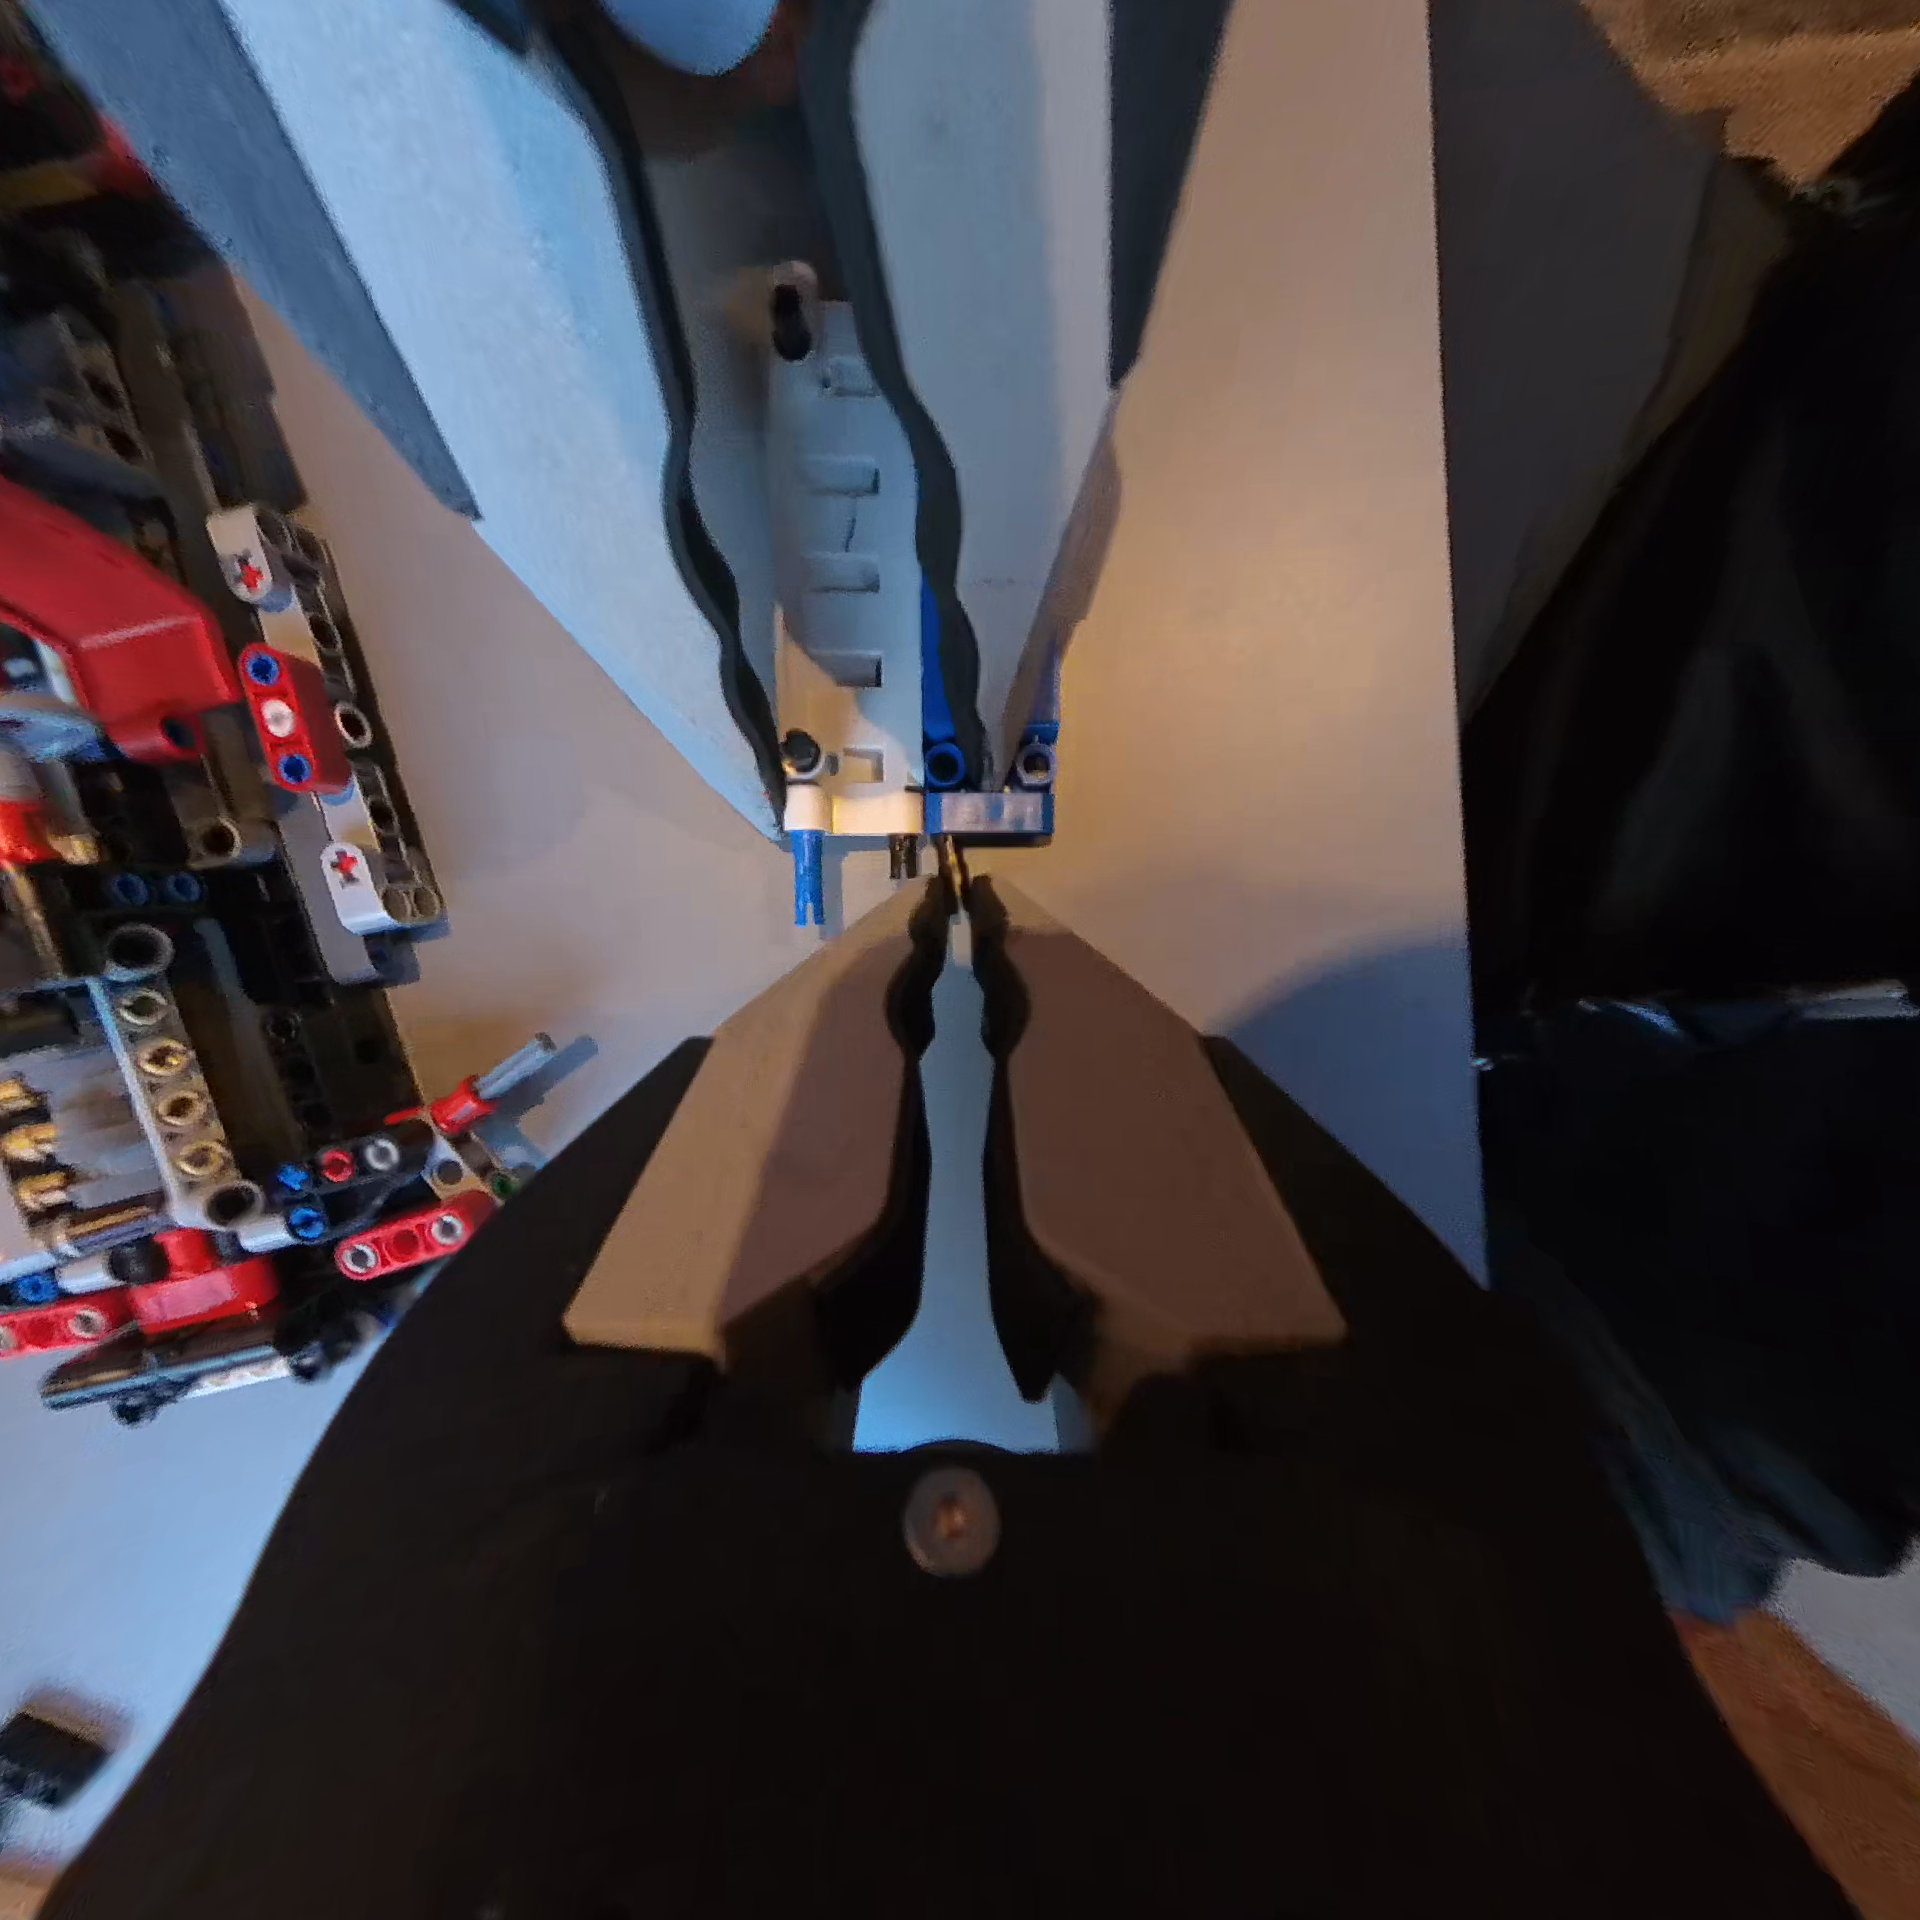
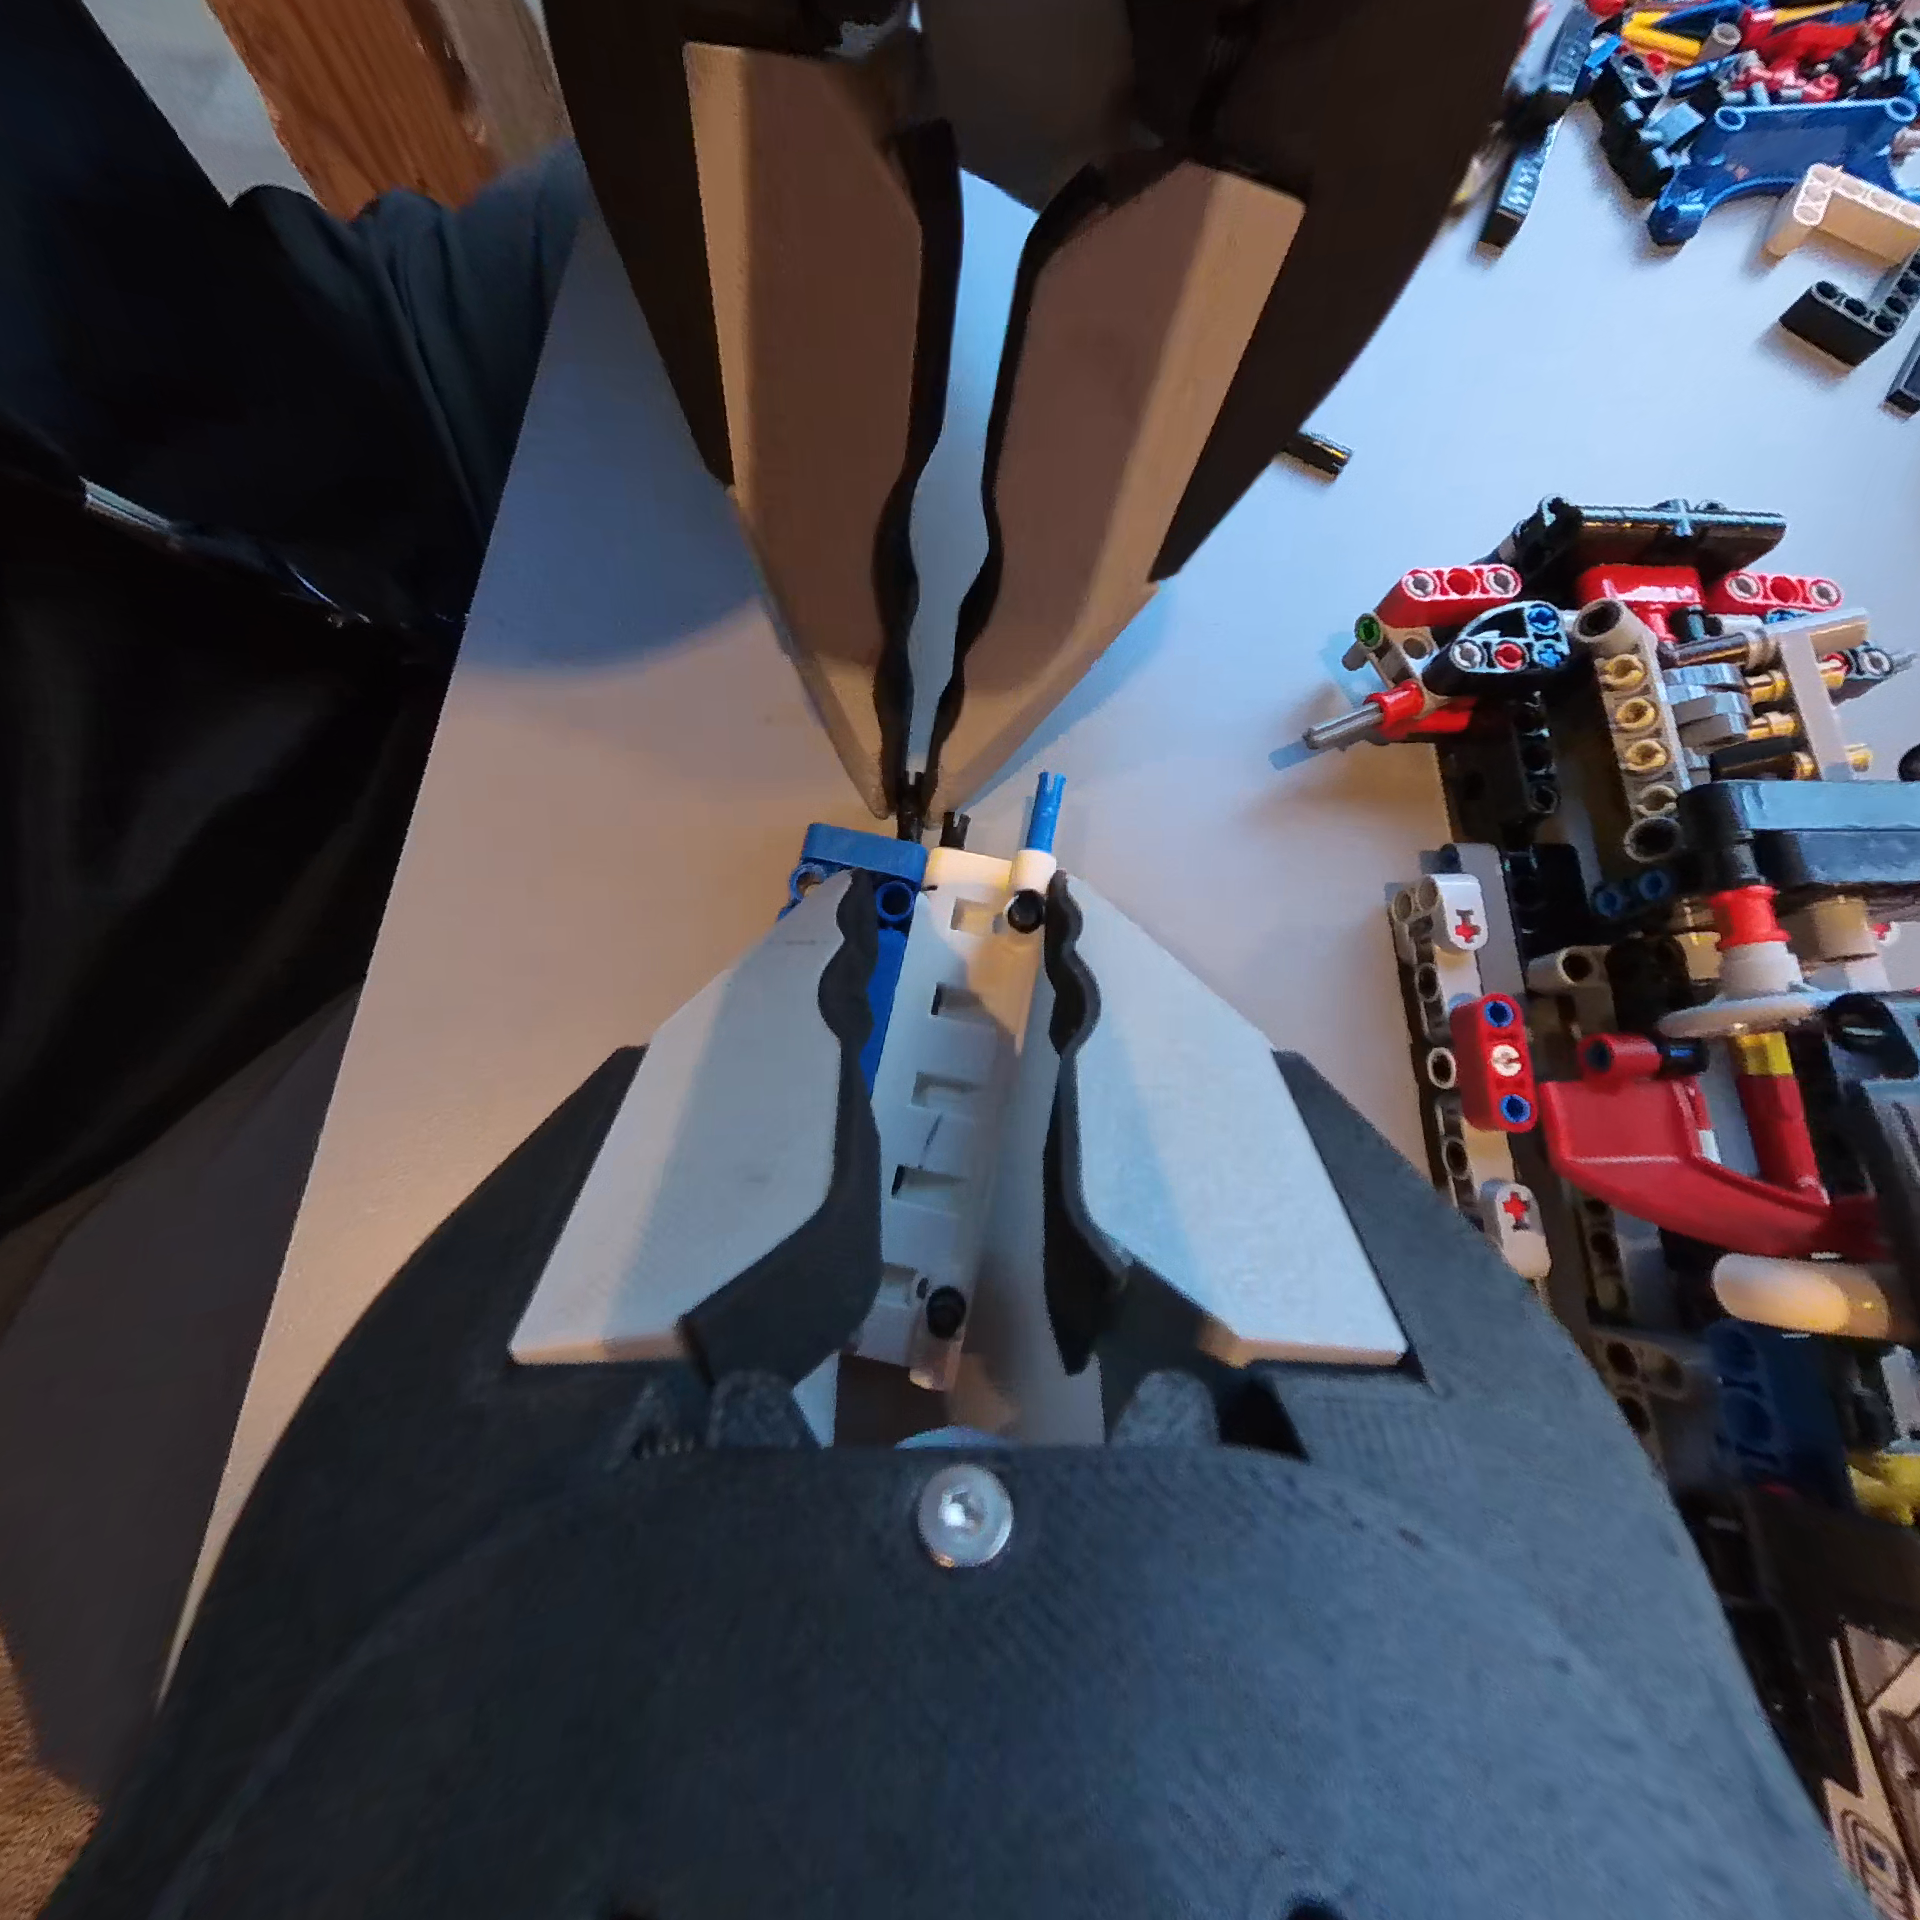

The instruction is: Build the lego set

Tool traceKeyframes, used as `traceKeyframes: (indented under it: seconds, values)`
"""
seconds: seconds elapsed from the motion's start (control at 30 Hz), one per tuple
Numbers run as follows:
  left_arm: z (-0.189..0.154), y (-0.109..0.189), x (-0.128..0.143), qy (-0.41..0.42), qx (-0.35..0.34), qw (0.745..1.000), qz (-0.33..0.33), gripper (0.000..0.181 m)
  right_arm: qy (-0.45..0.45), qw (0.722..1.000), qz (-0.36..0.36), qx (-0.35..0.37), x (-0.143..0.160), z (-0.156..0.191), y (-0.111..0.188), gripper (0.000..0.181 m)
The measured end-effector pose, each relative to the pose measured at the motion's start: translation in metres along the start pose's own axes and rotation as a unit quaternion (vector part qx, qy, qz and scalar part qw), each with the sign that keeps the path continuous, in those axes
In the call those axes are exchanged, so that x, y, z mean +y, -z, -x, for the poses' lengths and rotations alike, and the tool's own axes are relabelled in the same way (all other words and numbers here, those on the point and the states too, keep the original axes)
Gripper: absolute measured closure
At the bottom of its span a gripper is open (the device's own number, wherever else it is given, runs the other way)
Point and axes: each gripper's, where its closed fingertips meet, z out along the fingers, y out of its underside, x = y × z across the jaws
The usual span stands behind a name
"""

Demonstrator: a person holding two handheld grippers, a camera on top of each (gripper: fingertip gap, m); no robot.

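My right gripper (image 2: 951, 914) is shut on a white and blue lego sub-assembly (image 2: 951, 1081); the same piece shows in the left wrist view (image 1: 847, 582). A blue pin (image 2: 1042, 805) and a short black pin stick out of its front end. My left gripper (image 1: 951, 888) faces it tip to tip and is shut on a small black pin (image 1: 948, 857), which touches the blue end block (image 1: 987, 812). In the right wrist view the left gripper (image 2: 912, 795) comes down from above. The large red, black and grey lego model lies on the white table (image 1: 187, 935), (image 2: 1662, 935).
A pile of loose blue, black, red and white lego pieces (image 2: 1766, 135) lies at the far right of the table. A single black pin (image 2: 1317, 454) lies near it. A person's dark clothing (image 2: 208, 623) fills the side beyond the table edge. A small dark piece (image 1: 47, 1756) lies near the left edge. Left and right tips are no more than a few centimetres apart.
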Motion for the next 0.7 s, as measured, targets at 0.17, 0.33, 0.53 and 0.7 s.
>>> traceKeyframes:
  seconds: [0.17, 0.33, 0.53, 0.7]
  values:
    - [-0.0007, 0.0001, 0.0004, -0.037, 0.003, 0.999, -0.006, 0.18, 0.027, 1.0, -0.002, 0.003, -0.0006, 0.0007, 0.0002, 0.152]
    - [-0.0008, 0.0012, 0.0025, 0.005, 0.046, 0.999, 0.022, 0.18, 0.045, 0.999, -0.008, 0.013, -0.0025, 0.0008, 0.0011, 0.151]
    - [0.0019, 0.0011, 0.0029, 0.027, 0.042, 0.997, 0.061, 0.18, 0.048, 0.999, -0.006, 0.022, -0.0027, -0.0013, 0.0015, 0.152]
    - [0.0061, 0.0007, 0.0025, 0.012, 0.006, 0.999, 0.039, 0.181, 0.021, 1.0, -0.005, 0.011, -0.001, -0.0041, 0.0006, 0.152]
